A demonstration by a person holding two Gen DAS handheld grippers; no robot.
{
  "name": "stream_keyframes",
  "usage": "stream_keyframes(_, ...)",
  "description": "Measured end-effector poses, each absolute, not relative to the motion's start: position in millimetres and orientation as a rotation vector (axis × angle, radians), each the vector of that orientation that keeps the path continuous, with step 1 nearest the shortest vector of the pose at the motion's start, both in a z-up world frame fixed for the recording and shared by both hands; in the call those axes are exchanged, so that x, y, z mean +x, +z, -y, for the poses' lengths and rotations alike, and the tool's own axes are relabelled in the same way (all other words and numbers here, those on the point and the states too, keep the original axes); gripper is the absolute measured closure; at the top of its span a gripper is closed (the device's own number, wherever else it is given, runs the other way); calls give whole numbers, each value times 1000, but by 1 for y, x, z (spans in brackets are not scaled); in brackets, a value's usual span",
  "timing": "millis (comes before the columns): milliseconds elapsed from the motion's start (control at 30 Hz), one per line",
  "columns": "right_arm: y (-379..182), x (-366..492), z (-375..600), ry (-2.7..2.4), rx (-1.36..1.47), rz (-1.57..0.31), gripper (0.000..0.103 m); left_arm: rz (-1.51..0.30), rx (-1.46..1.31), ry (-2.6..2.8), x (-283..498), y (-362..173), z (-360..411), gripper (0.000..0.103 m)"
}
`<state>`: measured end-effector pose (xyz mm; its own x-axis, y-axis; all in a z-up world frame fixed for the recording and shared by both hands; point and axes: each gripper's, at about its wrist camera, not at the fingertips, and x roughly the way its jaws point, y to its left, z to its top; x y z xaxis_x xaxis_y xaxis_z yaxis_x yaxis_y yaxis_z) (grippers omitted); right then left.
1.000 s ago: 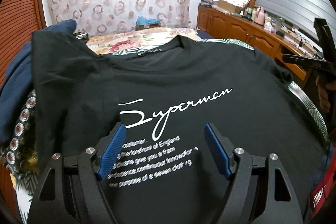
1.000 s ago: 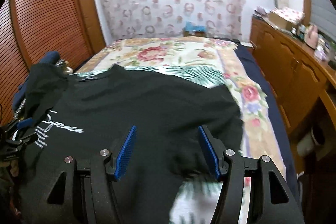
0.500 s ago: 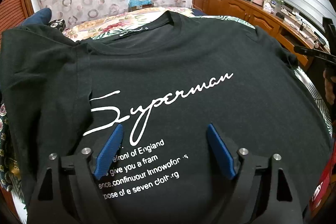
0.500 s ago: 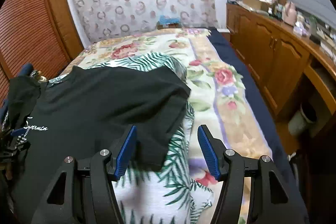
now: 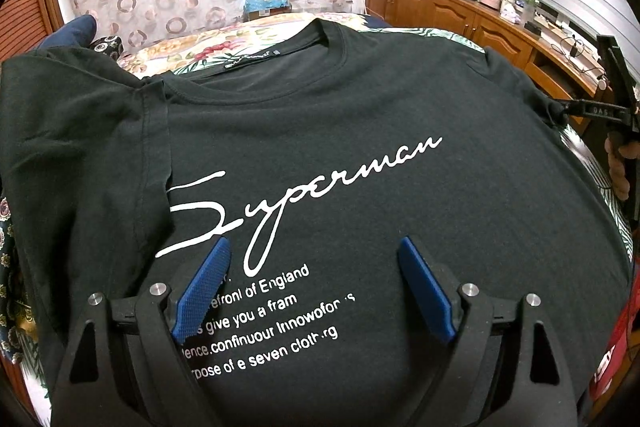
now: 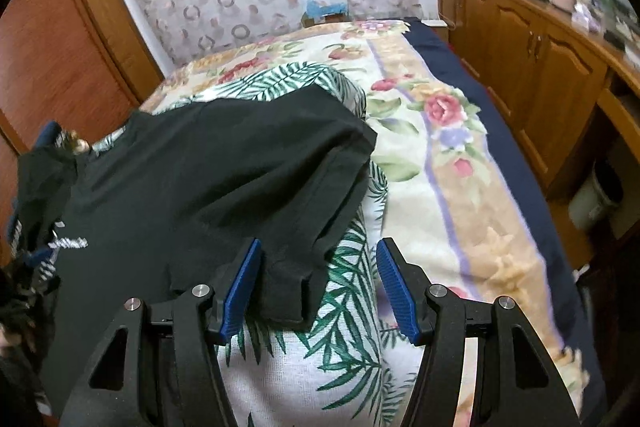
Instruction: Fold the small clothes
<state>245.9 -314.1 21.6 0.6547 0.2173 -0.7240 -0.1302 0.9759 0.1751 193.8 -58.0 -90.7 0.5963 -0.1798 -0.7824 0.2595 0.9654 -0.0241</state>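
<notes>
While flat, black cotton T-shirt [image 5: 360, 131] | left gripper [image 5: 314, 287] released | right gripper [image 6: 318, 287] released

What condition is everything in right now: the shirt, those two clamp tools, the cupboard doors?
Black cotton T-shirt: spread flat, print up, unfolded.
Left hand-held gripper: open, above the shirt's print.
Right hand-held gripper: open, at the shirt's sleeve.
Wooden cabinet doors: closed.
</notes>
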Motion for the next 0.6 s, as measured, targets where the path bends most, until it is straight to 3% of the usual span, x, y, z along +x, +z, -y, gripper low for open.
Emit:
stream_keyframes(200,27,241,282,166,-85,-805,53,-896,97,-254,194,-90,58,16)
stream_keyframes(300,28,237,270,151,-145,-790,69,-896,97,-255,194,-90,58,16)
stream_keyframes(367,28,234,263,152,-171,-784,87,-896,97,-255,194,-90,58,16)
stream_keyframes(467,26,228,256,155,-198,-775,94,-895,93,-258,195,-90,58,16)
stream_keyframes(600,34,225,270,139,-182,-707,95,-847,85,-262,188,-84,52,16)
